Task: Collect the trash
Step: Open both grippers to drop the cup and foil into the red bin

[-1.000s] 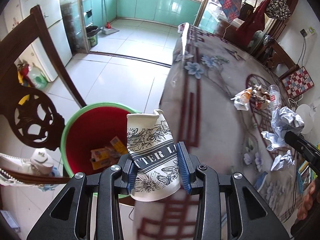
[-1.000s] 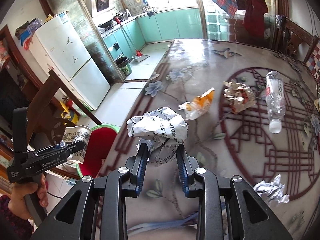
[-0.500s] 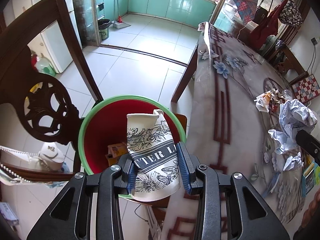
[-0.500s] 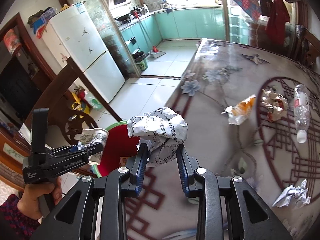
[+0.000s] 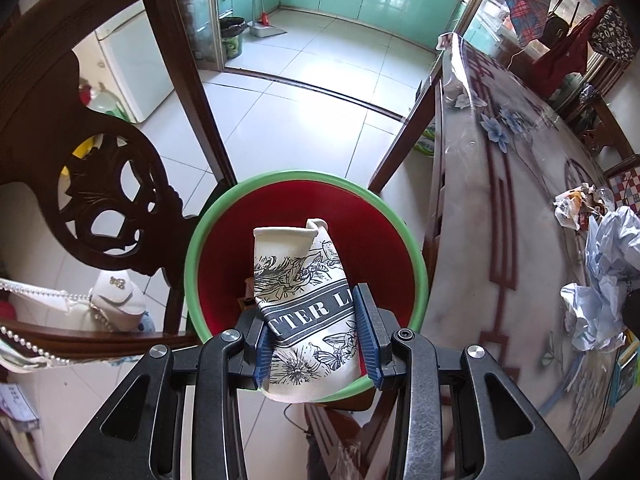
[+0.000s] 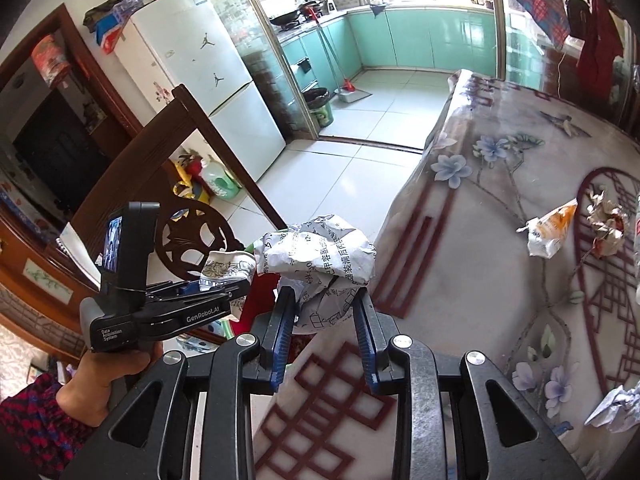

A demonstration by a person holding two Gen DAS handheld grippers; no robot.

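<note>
White floor tiles and teal kitchen cabinets lie beyond the table [image 6: 500, 216], whose floral cover carries a dark red lattice print. Your left gripper [image 5: 316, 336] is clamped on a crushed paper cup [image 5: 304, 300]: white with black flower drawings and a dark lettered band, its rim bent in. The blue pads press its lower half from both sides, and it hangs over the mouth of the red bin [image 5: 224, 216] with the green rim, which stands on the floor off the table's left edge, beside a carved dark wooden chair [image 5: 100, 196]. Something small lies at the bin's bottom; you cannot make out what. Your right gripper [image 6: 322, 324] grips a crumpled ball of printed paper [image 6: 320, 256], its bulk bulging above the pads, held above the table's left edge. Farther along the table lie an orange-and-white wrapper [image 6: 550, 228], a brownish crumpled wad [image 6: 606, 224] and, near the right edge, more crumpled paper [image 6: 616, 408].
</note>
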